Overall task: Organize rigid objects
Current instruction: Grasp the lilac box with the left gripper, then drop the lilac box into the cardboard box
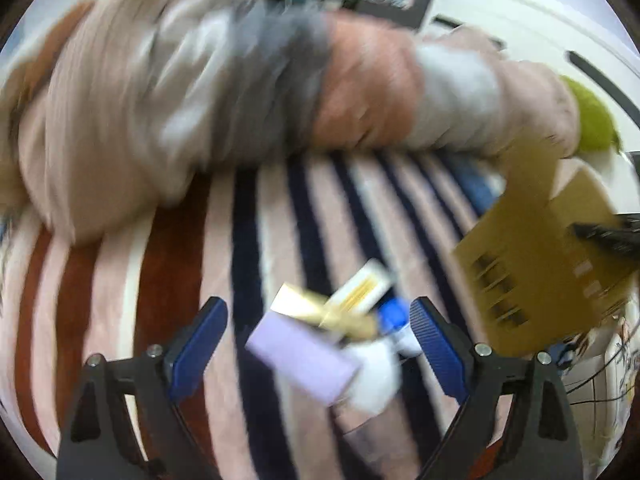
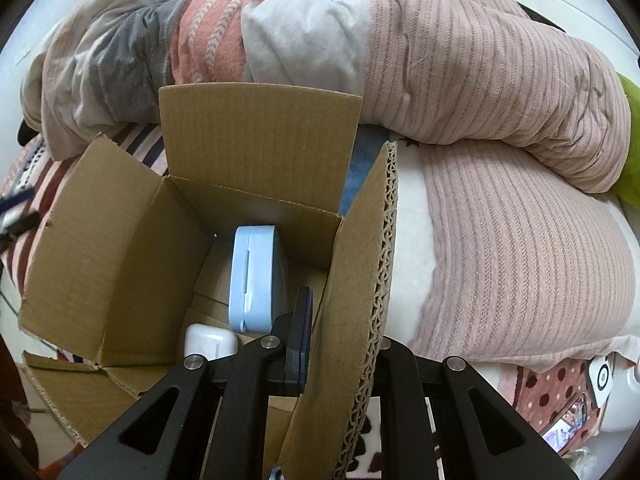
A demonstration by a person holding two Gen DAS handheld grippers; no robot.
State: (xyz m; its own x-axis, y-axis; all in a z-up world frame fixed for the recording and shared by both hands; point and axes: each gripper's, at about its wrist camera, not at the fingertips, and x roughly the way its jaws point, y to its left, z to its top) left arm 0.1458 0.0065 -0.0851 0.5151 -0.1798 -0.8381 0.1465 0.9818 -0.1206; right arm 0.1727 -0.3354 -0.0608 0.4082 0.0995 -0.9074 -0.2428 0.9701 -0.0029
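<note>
In the blurred left wrist view my left gripper (image 1: 316, 340) is open over a small pile on the striped blanket (image 1: 168, 264): a lilac box (image 1: 304, 356), a gold box (image 1: 320, 308), a yellow-and-white box (image 1: 360, 288), a blue-capped item (image 1: 394, 314) and a white item (image 1: 376, 376). The cardboard box (image 1: 536, 264) stands to the right. In the right wrist view my right gripper (image 2: 340, 344) is shut on the box's right flap (image 2: 360, 280). Inside the box lie a light blue case (image 2: 256, 276) and a white earbud case (image 2: 210, 340).
A rolled heap of pink, grey and orange bedding (image 2: 440, 60) lies behind the box and across the back of the bed (image 1: 200, 80). A green cushion (image 2: 630, 140) sits at the far right. A phone (image 2: 568, 428) lies at the lower right.
</note>
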